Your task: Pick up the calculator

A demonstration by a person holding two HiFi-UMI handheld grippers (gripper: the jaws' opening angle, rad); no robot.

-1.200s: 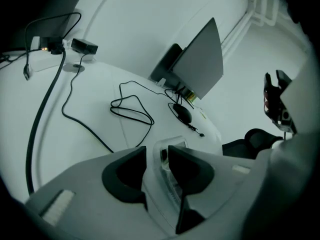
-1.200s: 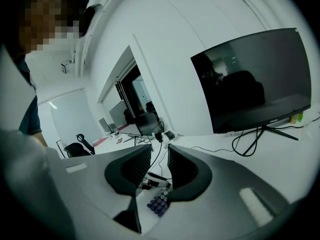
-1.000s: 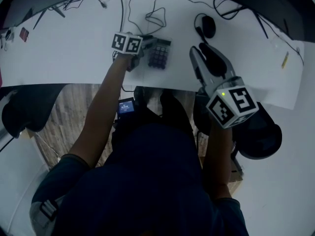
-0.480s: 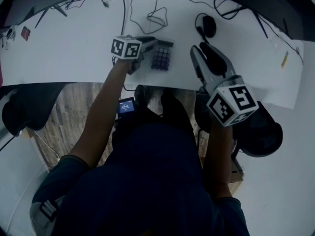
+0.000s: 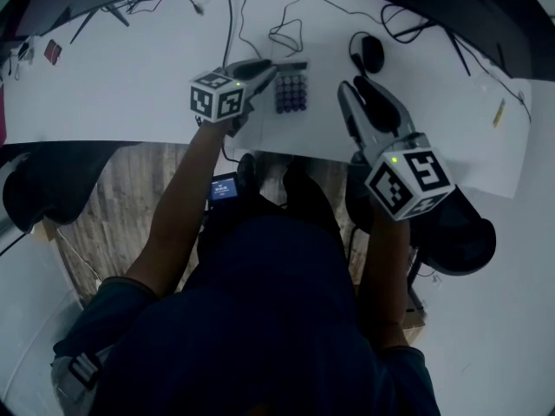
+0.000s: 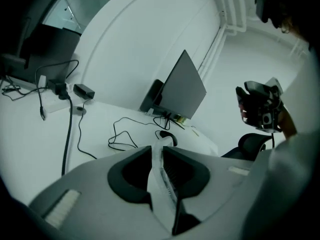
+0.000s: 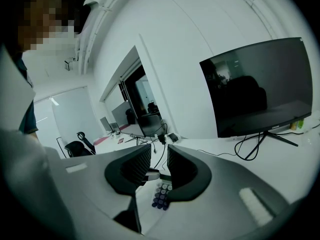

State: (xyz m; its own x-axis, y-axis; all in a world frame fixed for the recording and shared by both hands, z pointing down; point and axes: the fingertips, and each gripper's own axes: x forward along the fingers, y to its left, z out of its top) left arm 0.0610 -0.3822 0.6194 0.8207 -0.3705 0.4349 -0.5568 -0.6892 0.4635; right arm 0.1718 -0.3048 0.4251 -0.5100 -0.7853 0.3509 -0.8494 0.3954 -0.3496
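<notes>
Our left gripper has its jaws pinched on the left edge of the calculator, which sits edge-on between the pads over the desk. We judge the grasp made and the lift in hand. Next, we raise it straight and keep it from pivoting, while our right gripper hangs aside, its jaws a narrow gap apart and empty.

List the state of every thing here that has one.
Left gripper: shut on the calculator.
Calculator: clamped between the left jaws by its edge. Whether it is clear of the table cannot be told.
Right gripper: open, nothing between its jaws.
Monitor: screen dark.
Mouse: lying untouched.
</notes>
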